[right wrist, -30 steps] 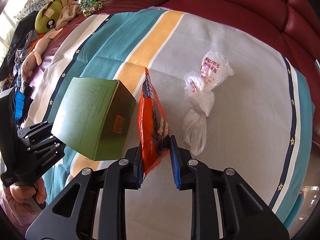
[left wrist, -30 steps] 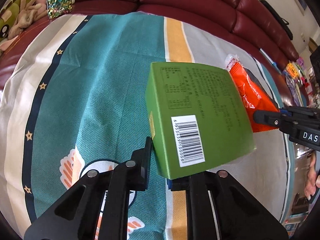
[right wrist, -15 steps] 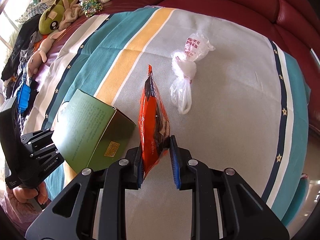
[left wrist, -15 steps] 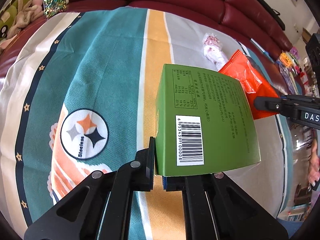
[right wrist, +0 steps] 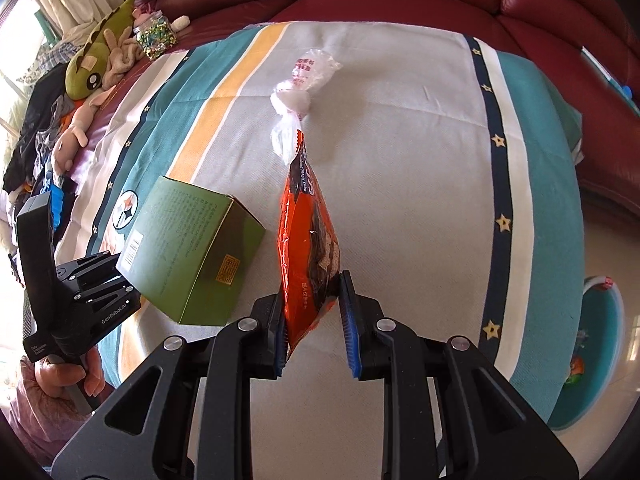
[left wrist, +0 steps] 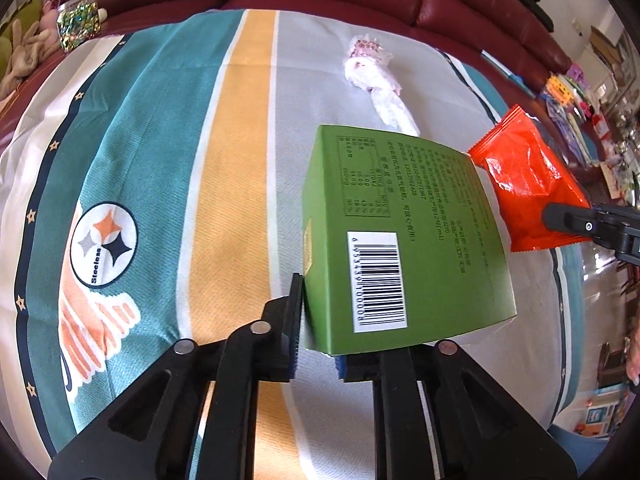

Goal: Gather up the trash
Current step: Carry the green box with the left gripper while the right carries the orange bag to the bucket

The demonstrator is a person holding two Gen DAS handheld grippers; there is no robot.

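While hauling two loads over the blanket (right wrist: 420,140): steady and level, no swinging.
Left gripper (left wrist: 318,336): jaws opening, box (left wrist: 404,232) corner between them; left pad against the box's side, right pad tucked out of sight under its lower edge. Looks more like letting go than holding.
Box: green, tilted, barcode face up, over the middle of the blanket beside the yellow stripe. Cannot tell whether its far end touches the cloth.
Box tip: if a release is meant, lower it first so it settles flat rather than tumbling; if not, close again on the wall before moving on.
Right gripper (right wrist: 313,292): narrow, pinching the orange packet (right wrist: 308,232) near its lower end.
Packet: standing upright out of the jaws, above the grey stripe, clear of the box.
Packet tip: keep the squeeze gentle and even; slippery foil, likely to slide out if tilted hard.
Plastic bag (right wrist: 296,92): knotted, lying on the grey stripe toward the far edge of the blanket, untouched, left to collect.
Round tub (right wrist: 600,344): on the floor past the right edge of the blanket; possibly the drop spot, hard to say.
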